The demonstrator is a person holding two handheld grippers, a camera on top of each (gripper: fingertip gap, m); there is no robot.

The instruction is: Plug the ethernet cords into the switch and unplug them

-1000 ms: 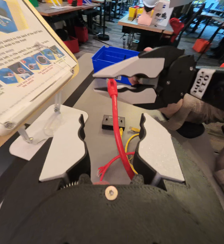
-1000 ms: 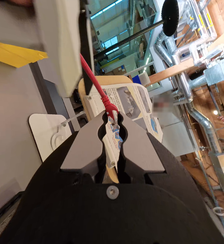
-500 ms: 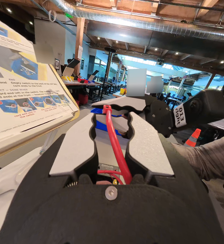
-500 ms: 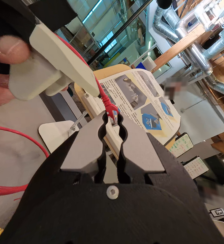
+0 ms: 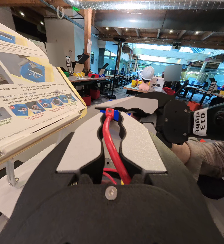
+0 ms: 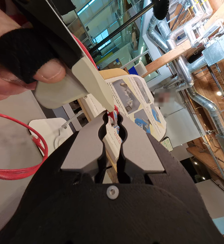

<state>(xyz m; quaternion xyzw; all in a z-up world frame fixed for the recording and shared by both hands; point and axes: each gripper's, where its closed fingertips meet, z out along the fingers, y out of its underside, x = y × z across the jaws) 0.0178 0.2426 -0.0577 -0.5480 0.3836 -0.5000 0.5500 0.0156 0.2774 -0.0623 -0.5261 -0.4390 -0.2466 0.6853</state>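
Right gripper (image 6: 112,118) pinches the red cord (image 5: 110,138) plug at its tips; left gripper (image 5: 110,118) encloses the cord loosely. Plug may slip.

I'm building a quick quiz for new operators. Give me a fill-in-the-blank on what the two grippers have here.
The cord running between the left gripper's fingers is ___.
Its clear plug sits at the tips of the other gripper, the ___ one.
The bin behind the plug in the left wrist view is ___.
Missing words: red; right; blue.
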